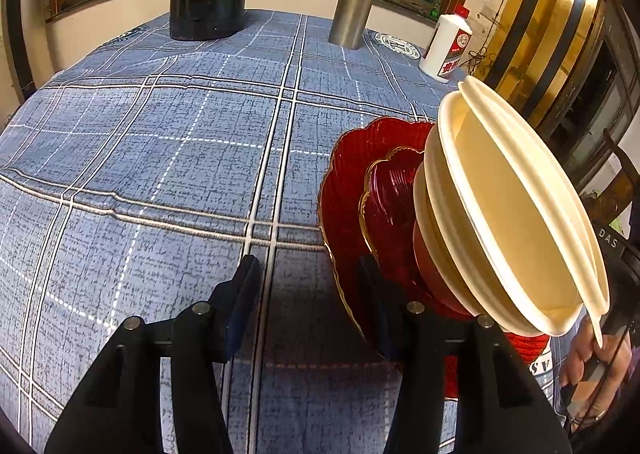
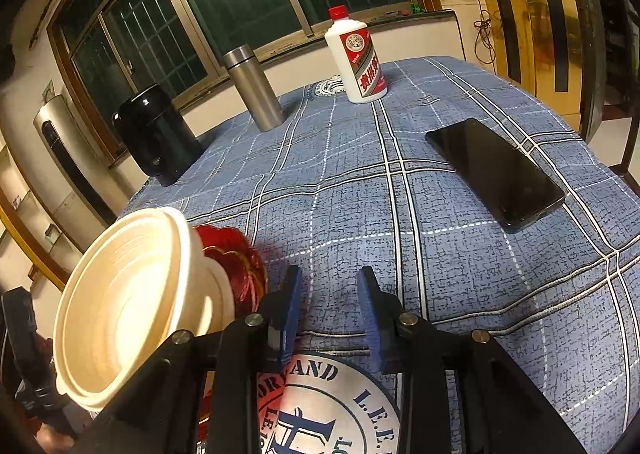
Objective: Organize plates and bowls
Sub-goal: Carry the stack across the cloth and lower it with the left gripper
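Both claws spread, nothing between the pads. Left claw [image 1: 308,294] sits just left of the dish stack; right claw [image 2: 330,310] just right of it, over bare cloth. Stack on the blue plaid worktop [image 1: 160,158]: large red plate [image 1: 340,190] at the bottom, smaller gold-rimmed red plate [image 1: 388,198] on it, nested cream bowls [image 1: 512,214] on top. Far edge: black jar [image 2: 156,134], steel flask [image 2: 254,88], white bottle [image 2: 358,62]. Phone [image 2: 496,174] lies flat to the right.

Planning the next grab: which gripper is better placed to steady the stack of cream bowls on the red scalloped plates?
Left. The left gripper is open with one finger already at the red scalloped plates under the cream bowls; the right gripper faces bare cloth.
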The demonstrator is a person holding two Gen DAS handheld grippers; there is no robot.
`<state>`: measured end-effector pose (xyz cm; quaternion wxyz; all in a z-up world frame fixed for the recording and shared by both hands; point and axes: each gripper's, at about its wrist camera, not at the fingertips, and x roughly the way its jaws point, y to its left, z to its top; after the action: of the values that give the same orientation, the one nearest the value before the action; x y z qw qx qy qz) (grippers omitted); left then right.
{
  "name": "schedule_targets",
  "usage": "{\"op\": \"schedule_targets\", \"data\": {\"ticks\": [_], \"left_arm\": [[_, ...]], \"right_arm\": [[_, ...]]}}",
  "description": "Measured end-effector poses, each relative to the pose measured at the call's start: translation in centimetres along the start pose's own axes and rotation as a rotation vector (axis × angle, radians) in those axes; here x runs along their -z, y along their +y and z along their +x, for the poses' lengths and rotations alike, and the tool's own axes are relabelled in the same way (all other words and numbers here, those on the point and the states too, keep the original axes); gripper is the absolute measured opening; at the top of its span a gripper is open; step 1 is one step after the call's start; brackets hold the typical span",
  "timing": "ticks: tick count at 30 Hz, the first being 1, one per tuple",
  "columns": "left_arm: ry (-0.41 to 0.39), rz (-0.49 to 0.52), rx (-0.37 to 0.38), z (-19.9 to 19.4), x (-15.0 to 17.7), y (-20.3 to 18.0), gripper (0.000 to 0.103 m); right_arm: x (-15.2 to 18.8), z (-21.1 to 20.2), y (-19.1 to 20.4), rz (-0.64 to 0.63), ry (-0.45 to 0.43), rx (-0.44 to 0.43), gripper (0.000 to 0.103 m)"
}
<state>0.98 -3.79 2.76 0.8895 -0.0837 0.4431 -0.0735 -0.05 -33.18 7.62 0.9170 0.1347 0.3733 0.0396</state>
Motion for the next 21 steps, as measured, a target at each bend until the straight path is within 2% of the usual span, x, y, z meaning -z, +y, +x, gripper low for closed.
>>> {"op": "schedule_targets", "data": {"ticks": [8, 11, 21], "left_arm": [[-0.012, -0.005, 0.002, -0.8, 0.8, 0.5, 0.051], [-0.03, -0.005, 0.002, -1.0, 1.1, 0.7, 0.055], [-0.048, -0.008, 0.005, -1.2, 1.4, 0.9, 0.056]], "right_arm": [[0.1, 0.2, 0.3, -0.019, -0.008, 0.032, 0.036], [0.2, 0.0, 0.2, -0.021, -0.023, 0.051, 0.043], [0.2, -0.2, 0.8, -0.052, -0.048, 0.058, 0.044]]}}
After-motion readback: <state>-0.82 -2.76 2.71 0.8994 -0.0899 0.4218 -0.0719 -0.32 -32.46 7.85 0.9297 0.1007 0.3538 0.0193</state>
